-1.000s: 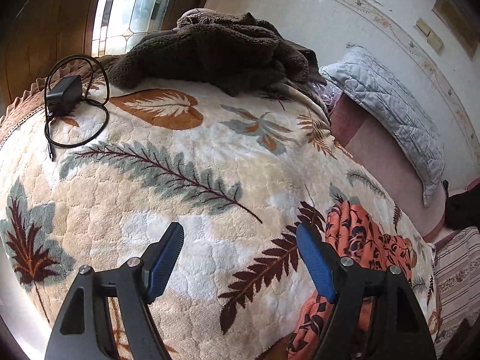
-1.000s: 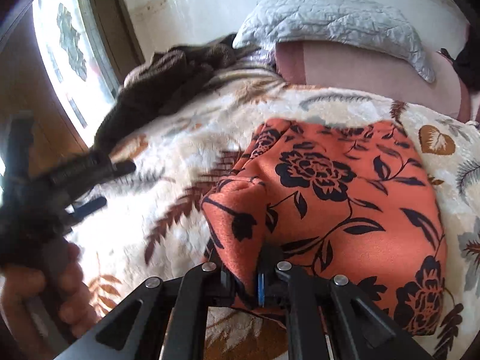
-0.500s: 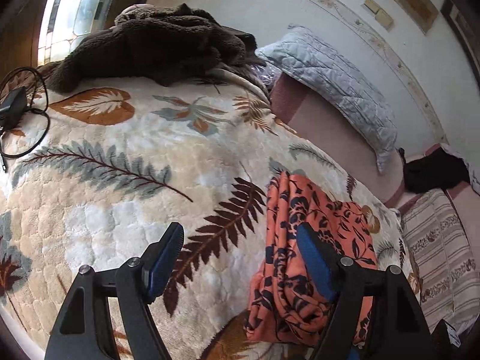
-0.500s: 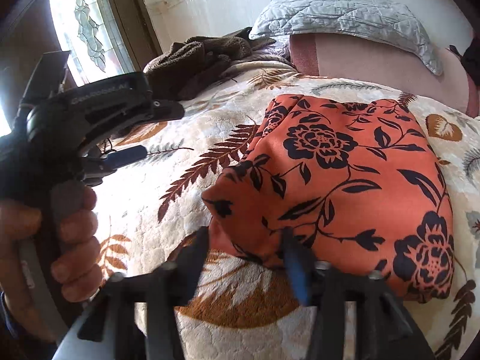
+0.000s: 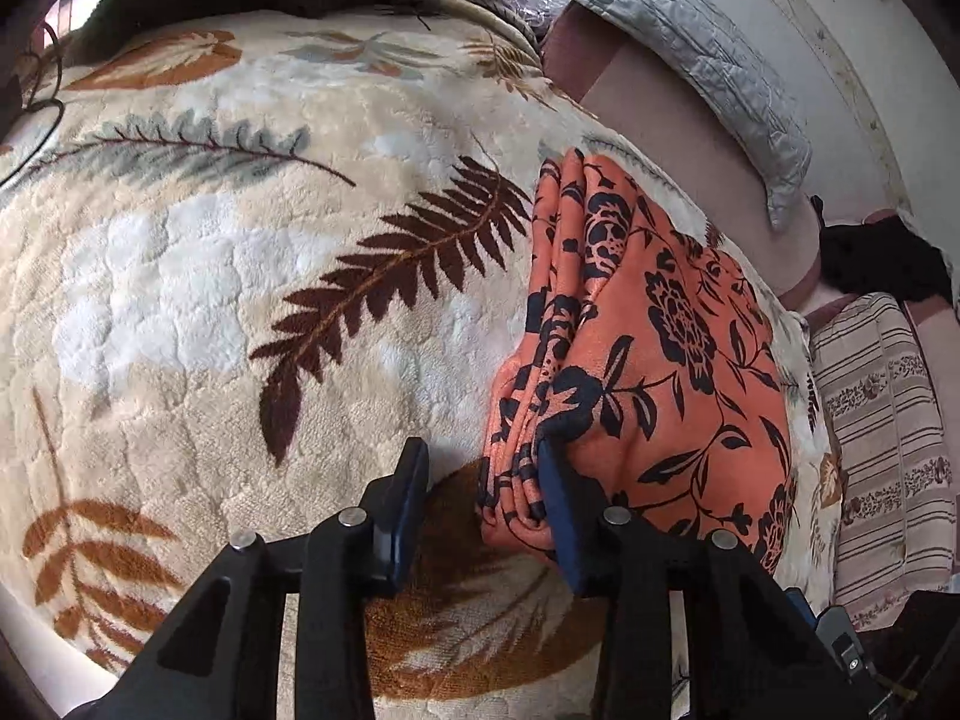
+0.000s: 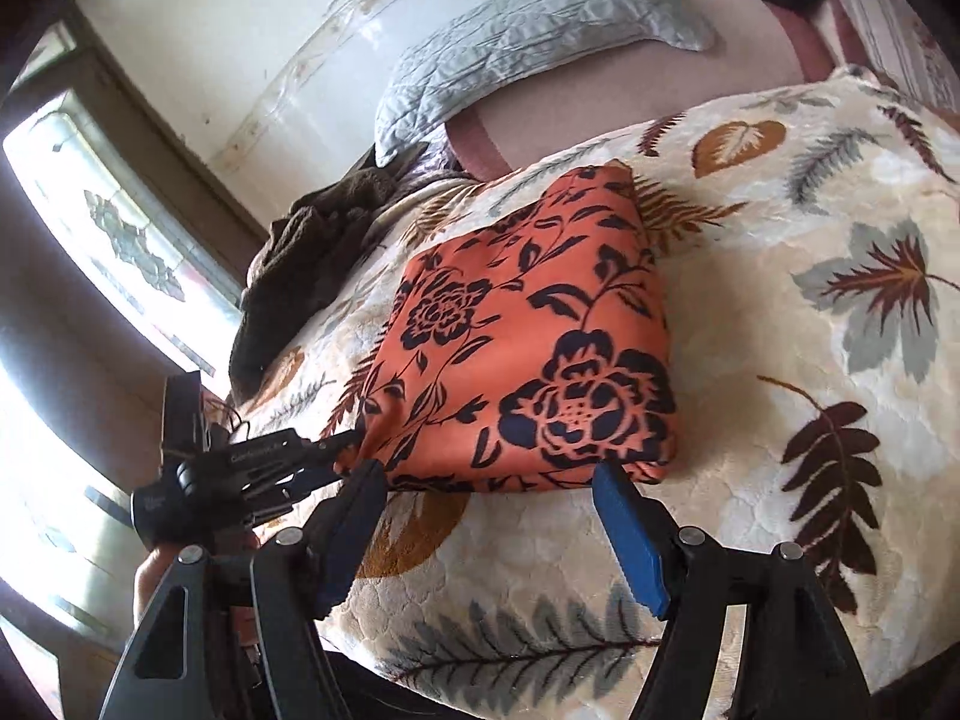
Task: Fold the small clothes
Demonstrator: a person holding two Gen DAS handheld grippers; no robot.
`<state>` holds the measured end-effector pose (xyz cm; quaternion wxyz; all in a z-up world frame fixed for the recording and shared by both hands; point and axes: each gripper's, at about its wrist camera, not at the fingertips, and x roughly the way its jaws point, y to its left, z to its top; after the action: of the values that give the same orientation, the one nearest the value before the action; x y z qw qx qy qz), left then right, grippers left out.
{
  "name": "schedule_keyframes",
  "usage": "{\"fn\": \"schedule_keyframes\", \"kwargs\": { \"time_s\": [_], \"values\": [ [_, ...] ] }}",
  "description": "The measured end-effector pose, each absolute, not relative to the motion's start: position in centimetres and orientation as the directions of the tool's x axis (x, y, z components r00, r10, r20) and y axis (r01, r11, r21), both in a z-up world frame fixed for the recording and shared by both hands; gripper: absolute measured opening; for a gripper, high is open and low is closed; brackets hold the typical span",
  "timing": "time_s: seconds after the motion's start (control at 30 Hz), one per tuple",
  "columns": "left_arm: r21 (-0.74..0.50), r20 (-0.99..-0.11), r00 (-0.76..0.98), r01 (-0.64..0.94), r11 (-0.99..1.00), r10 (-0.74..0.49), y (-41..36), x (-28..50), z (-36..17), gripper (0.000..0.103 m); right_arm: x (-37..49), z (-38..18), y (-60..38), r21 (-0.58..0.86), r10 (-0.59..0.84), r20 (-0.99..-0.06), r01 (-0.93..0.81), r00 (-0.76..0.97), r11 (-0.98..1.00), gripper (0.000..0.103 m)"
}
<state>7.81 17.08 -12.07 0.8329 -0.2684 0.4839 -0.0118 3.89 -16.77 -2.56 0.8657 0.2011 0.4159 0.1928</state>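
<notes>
A: Where do we find the folded orange garment (image 6: 528,354)?

B: It lies on the leaf-patterned blanket (image 5: 252,276) that covers the bed, folded into a thick rectangle with black flowers on it. From the right wrist view we see it flat, its near edge towards us; from the left wrist view we see its stacked fold edges at the left side.

A: And our left tongs (image 5: 480,468)?

B: They have just been closing, and the near left corner of the garment sits between them. The right blue pad (image 5: 561,516) touches the cloth; the left pad (image 5: 408,498) stands clear of it, over the blanket. So we call them open, with no pinch on the cloth. In the right wrist view we see them come in from the left at that same corner, with a hand (image 6: 150,576) beneath them.

A: Our right tongs (image 6: 489,480)?

B: Spread wide, nothing between the pads. They hover just before the garment's near edge, apart from it.

A: Anything else around?

B: A brown fleece heap (image 6: 300,264) near the window (image 6: 114,252), and a grey quilted pillow (image 6: 516,48) against the wall, well apart from the garment.
</notes>
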Motion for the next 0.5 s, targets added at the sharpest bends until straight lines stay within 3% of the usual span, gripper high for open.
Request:
{"fn": "schedule_keyframes", "kwargs": {
  "time_s": [0.13, 0.2, 0.27, 0.3, 0.43, 0.5],
  "values": [
    [-0.370, -0.768, 0.610, -0.179, 0.911, -0.192, 15.9, 6.6, -8.4, 0.039, 5.2, -2.4, -20.4, 0.622, 0.552, -0.590, -0.105, 0.589, 0.776, 0.080],
    [-0.349, -0.738, 0.652, -0.143, 0.926, -0.177, 15.0, 6.7, -6.8, 0.046, 6.3, -2.6, -22.1, 0.681, 0.581, -0.561, -0.071, 0.590, 0.729, 0.084],
    [-0.320, -0.715, 0.678, -0.099, 0.942, -0.171, 13.9, 7.7, -5.9, 0.060, 8.1, -3.2, -23.5, 0.715, 0.601, -0.558, -0.037, 0.572, 0.698, 0.084],
    [-0.305, -0.710, 0.683, -0.080, 0.949, -0.171, 13.2, 8.6, -5.9, 0.060, 9.3, -3.7, -24.1, 0.732, 0.614, -0.557, -0.019, 0.559, 0.681, 0.086],
    [-0.248, -0.739, 0.658, -0.067, 0.967, -0.144, 11.0, 11.5, -8.1, 0.060, 14.7, -7.3, -25.4, 0.815, 0.698, -0.541, 0.087, 0.469, 0.573, 0.085],
    [-0.169, -0.803, 0.591, -0.101, 0.980, -0.077, 10.5, 12.6, -10.4, 0.060, 16.8, -9.0, -25.0, 0.828, 0.726, -0.545, 0.130, 0.420, 0.546, 0.085]
  ]
}}
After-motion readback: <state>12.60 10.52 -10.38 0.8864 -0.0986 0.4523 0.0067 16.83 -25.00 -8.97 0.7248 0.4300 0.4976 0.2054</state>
